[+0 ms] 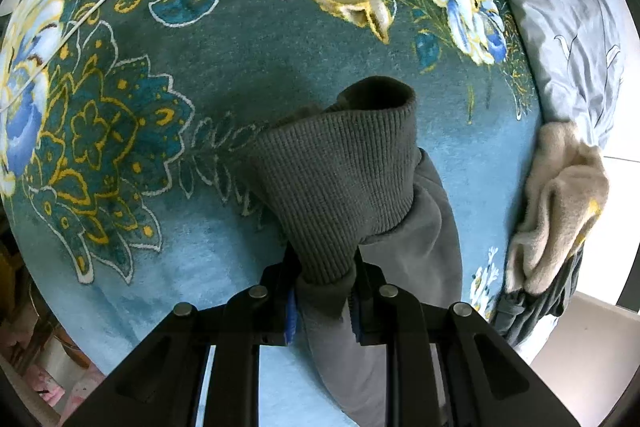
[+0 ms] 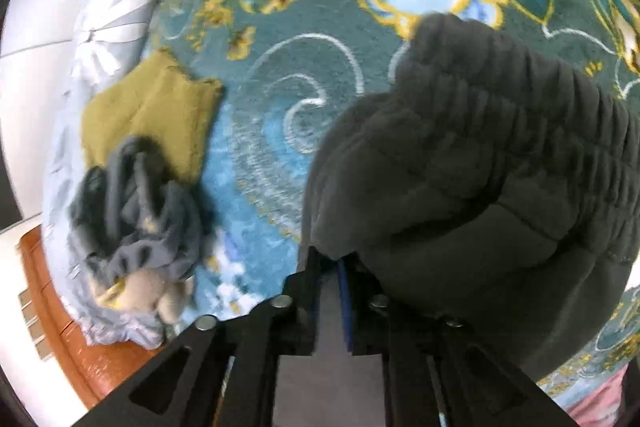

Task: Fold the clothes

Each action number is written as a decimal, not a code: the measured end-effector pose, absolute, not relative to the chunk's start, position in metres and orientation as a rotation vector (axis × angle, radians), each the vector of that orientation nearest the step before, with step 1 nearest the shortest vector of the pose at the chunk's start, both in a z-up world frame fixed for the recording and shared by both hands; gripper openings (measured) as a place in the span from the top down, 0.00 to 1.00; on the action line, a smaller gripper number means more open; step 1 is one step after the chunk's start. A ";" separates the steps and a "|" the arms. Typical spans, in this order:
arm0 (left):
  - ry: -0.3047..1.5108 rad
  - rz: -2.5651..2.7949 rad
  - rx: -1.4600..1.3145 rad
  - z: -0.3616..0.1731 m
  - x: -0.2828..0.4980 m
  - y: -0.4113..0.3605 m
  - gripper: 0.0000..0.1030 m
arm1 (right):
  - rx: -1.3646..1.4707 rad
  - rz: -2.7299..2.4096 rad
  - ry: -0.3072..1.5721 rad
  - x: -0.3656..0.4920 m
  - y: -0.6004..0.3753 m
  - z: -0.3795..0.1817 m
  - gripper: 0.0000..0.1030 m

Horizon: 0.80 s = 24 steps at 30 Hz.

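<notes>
Left gripper (image 1: 326,291) clamped on grey sweatpants' ribbed cuff (image 1: 340,179), leg trailing back under it. Right gripper (image 2: 334,267) pinches elastic waistband (image 2: 500,131). Long axis spans both; teal floral blanket (image 1: 224,75) below.

both grippers (image 1: 325,291) (image 2: 334,281): black slotted linkage arms, silver rivets, blue finger pads.

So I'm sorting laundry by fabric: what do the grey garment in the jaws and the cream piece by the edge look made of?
The grey garment with the ribbed cuff looks like cotton-blend sweatshirt jersey: matte, smooth body, with fine knitted ribs on the cuff. The fuzzy cream cloth looks like fleece or plush, judging by its soft, napped pile. The exact fibre of either cannot be told.
</notes>
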<state>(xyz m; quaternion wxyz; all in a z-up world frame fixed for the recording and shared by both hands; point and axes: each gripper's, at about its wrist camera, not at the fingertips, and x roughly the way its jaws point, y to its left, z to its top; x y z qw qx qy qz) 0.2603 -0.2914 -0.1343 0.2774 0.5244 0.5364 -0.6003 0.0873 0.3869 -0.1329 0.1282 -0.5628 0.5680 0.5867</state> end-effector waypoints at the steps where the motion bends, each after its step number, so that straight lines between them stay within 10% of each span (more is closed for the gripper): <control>1: 1.433 -1.613 1.409 -0.133 0.259 -0.291 0.79 | -1.615 1.764 1.680 0.091 0.389 -0.123 0.66; 24: 1.278 -1.693 1.408 -0.087 0.219 -0.290 0.79 | -1.805 1.994 1.093 0.146 0.424 -0.113 0.68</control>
